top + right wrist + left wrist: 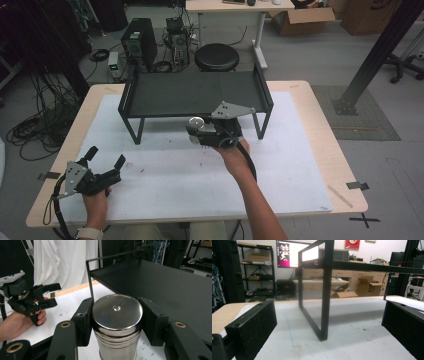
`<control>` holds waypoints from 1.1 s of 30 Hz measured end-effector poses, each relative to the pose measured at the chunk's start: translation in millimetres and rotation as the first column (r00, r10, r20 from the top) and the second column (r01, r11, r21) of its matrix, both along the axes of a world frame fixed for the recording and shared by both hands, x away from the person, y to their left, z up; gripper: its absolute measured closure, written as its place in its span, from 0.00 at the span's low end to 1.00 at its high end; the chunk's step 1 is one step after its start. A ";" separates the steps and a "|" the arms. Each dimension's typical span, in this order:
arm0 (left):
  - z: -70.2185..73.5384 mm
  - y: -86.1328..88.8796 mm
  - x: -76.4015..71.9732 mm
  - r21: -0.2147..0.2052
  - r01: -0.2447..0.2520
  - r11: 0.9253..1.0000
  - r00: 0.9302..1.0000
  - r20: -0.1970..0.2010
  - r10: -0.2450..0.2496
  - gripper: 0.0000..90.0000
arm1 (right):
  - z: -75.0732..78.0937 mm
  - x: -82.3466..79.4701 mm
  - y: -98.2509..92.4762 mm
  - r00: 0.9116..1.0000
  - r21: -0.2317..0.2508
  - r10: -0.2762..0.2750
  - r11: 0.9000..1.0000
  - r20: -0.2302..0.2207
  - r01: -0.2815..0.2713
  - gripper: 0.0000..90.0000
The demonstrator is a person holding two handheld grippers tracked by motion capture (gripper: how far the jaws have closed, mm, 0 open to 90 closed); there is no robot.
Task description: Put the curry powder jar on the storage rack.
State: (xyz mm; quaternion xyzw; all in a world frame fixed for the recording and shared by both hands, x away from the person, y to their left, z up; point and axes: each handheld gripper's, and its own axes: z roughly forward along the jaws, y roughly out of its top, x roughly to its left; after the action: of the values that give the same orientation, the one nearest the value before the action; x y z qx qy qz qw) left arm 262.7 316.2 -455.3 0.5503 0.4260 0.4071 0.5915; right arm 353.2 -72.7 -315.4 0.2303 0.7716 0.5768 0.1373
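Left tongs (106, 159) at the tabletop's (300, 170) near left corner, spread wide, holding nothing. Farther right, right tongs (199, 131) clamped on a steel canister (117, 322), lifted just in front of the black shelf's (195, 92) front edge. Pickup done; probably left to do, setting it on the shelf deck. Canister a small bright disc from above; lid, ribbed wall and both pads pressed against it clear in the right gripper view. Shelf leg (325, 290) close in the left gripper view.
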 end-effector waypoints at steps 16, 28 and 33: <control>0.0 0.5 0.0 -0.007 0.001 1.000 1.000 0.001 -0.001 0.00 | 41.5 35.0 23.2 1.000 0.010 0.007 1.000 0.009 -0.007 0.54; 0.0 0.5 0.1 -0.008 0.001 1.000 1.000 0.001 -0.001 0.00 | 53.9 69.7 32.9 1.000 0.045 -0.027 0.999 -0.008 0.027 0.54; 0.0 0.6 0.0 -0.007 0.002 1.000 1.000 0.001 -0.002 0.00 | 55.9 87.7 38.1 0.999 0.054 -0.050 0.997 -0.018 0.050 0.54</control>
State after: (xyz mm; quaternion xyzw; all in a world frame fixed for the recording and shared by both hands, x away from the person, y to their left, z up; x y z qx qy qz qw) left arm 262.7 316.7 -455.3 0.5483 0.4266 0.4055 0.5941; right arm 440.9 -34.5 -259.5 0.2580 0.7507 0.5921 0.1389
